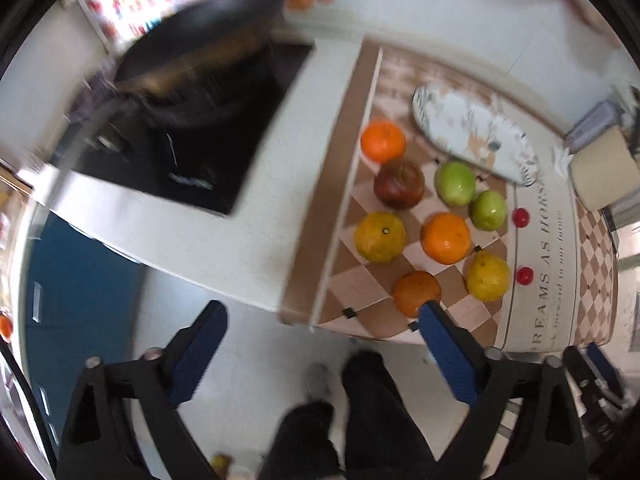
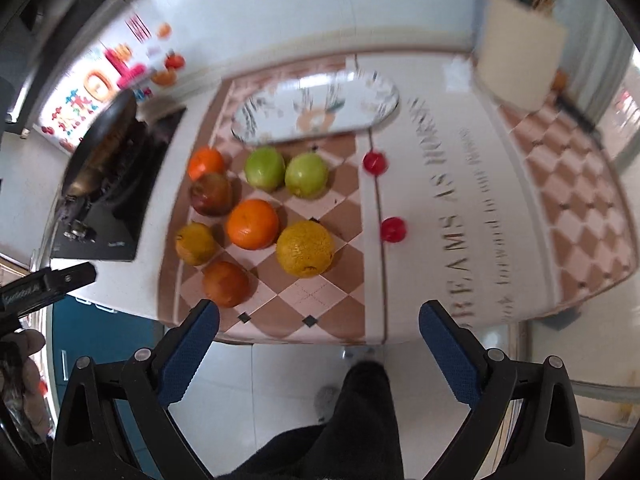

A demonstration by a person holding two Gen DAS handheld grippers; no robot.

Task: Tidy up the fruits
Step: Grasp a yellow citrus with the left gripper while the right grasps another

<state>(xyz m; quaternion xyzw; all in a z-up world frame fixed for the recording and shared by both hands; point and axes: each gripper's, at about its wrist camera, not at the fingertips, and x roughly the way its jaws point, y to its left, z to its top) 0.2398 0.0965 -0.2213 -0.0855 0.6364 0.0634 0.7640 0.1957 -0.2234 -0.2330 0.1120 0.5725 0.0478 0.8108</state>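
At center frame, fruits (image 2: pixel 253 224) lay clustered on the checkered mat (image 2: pixel 320 300) below the oval plate (image 2: pixel 376 104); left gripper (image 1: pixel 324 344) and right gripper (image 2: pixel 320 340) both gaped, holding nothing.

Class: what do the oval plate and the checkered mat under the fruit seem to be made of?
Oval plate: probably glazed ceramic or melamine, shown by its glossy white surface with a printed pattern. Checkered mat: likely a wipeable plastic-coated mat, smooth, printed and lying flat; blur leaves it open.

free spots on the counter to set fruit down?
The oval plate behind the fruit is bare, and so is the lettered white strip right of the two small red fruits. The checkered patch is crowded around the orange.
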